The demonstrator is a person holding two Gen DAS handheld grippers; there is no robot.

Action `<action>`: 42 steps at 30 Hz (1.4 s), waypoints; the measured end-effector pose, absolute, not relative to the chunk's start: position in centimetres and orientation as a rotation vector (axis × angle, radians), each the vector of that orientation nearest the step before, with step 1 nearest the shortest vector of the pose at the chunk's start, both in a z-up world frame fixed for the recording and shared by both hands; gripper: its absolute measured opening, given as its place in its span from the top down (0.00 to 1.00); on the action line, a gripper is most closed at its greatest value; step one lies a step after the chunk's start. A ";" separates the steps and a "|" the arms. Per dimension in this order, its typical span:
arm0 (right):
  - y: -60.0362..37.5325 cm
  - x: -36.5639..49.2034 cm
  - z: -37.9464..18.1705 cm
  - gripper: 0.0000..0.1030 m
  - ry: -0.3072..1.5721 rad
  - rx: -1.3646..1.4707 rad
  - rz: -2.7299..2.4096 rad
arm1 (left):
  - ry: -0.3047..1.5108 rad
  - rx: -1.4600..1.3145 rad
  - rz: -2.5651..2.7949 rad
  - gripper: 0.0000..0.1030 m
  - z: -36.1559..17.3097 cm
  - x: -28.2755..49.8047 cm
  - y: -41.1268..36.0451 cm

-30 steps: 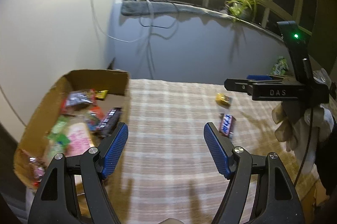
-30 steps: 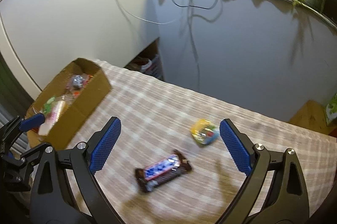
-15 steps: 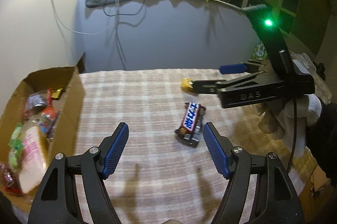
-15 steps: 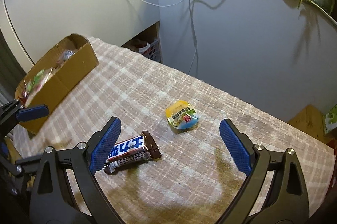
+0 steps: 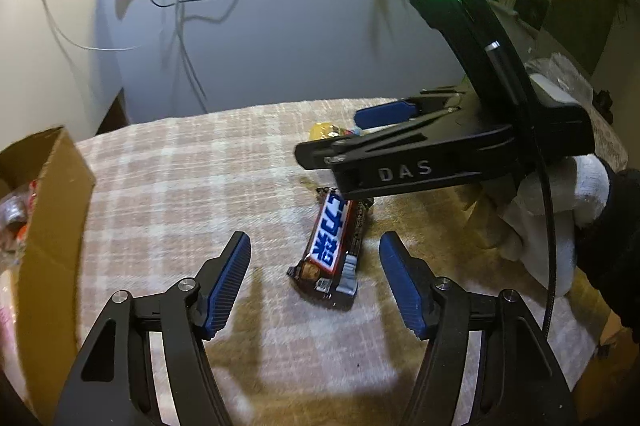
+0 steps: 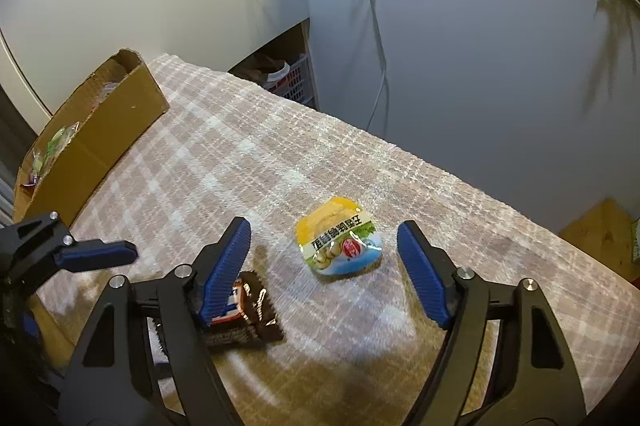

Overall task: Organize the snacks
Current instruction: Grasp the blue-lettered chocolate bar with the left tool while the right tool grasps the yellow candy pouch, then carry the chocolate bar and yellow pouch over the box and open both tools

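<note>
A dark chocolate bar (image 5: 334,250) with a blue-and-white label lies on the checked tablecloth (image 5: 180,193). My left gripper (image 5: 314,240) hangs just above it, fingers on either side; the jaws are closing and the pads are clear of the wrapper. A yellow snack packet (image 6: 340,246) lies between the fingers of my right gripper (image 6: 322,230), whose jaws are also closing without touching it. The bar (image 6: 256,310) shows partly behind the right gripper's left finger. At the table's left end, a cardboard box (image 6: 108,121) holds several snacks.
A hand in a white glove (image 5: 560,209) holds the right gripper (image 5: 332,135) close over the bar's far end. Cables (image 6: 376,25) hang down the grey wall behind the table. A plastic basket (image 6: 292,81) sits below the table's far edge.
The left gripper swung right from the box to the chocolate bar and sank. The right gripper came down over the yellow packet. Both pairs of fingers stand narrower than before.
</note>
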State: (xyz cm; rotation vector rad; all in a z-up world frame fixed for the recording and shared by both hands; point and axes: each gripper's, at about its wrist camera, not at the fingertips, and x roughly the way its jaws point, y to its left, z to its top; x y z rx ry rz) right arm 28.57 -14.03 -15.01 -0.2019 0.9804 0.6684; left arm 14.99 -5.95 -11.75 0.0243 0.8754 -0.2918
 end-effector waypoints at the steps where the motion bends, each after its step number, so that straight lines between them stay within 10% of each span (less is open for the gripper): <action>1: -14.0 28.7 -15.2 0.33 0.985 -0.202 0.670 | 0.879 0.033 -0.296 0.35 -11.9 15.2 -6.2; 9: -13.8 28.8 -15.4 0.47 0.972 -0.221 0.664 | 0.905 0.057 -0.323 0.37 -13.2 16.6 -7.4; 16: -13.7 28.3 -15.3 0.58 0.968 -0.276 0.652 | 0.915 0.075 -0.325 0.73 -13.6 16.7 -7.9; 42: -14.4 23.9 -9.8 0.61 0.876 -0.174 0.655 | 0.820 -0.009 -0.246 0.74 -9.2 12.4 -3.1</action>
